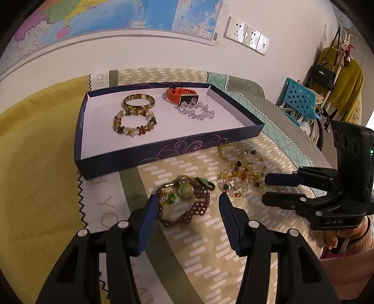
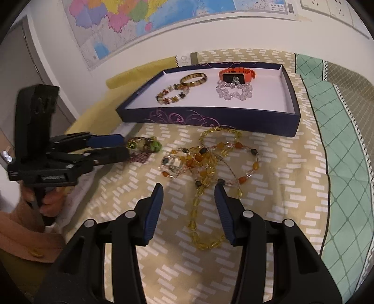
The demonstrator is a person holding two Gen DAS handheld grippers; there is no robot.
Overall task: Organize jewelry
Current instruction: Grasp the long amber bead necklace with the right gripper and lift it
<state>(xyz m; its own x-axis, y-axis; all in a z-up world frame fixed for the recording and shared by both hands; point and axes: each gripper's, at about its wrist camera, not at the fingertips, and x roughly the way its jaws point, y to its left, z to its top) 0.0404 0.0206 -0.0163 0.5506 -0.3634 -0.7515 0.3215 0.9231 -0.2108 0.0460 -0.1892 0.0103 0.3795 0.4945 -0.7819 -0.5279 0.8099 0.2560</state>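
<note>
My left gripper (image 1: 187,205) hangs with its blue-padded jaws spread, nothing pinched; the woven purple bead bracelet with a pale green stone (image 1: 183,202) lies on the cloth between and just ahead of the fingertips, and I cannot tell whether a pad touches it. My right gripper (image 2: 188,195) is likewise parted and empty, its tips straddling the near end of the tangled heap of amber and yellow bead necklaces (image 2: 210,161), which rests on the tan bedspread with white dashes (image 2: 280,187). Just beyond both piles stands the shallow dark-blue cardboard box lid with a white inside (image 1: 149,154). In it lie a gold-brown bangle (image 1: 139,101), a bracelet of mixed amber and clear beads (image 1: 134,124) touching the bangle's near side, an orange-strapped smartwatch (image 1: 182,95) and a clear crystal bead bracelet (image 1: 197,111) against the watch. A coloured wall map (image 2: 140,18) hangs behind.
</note>
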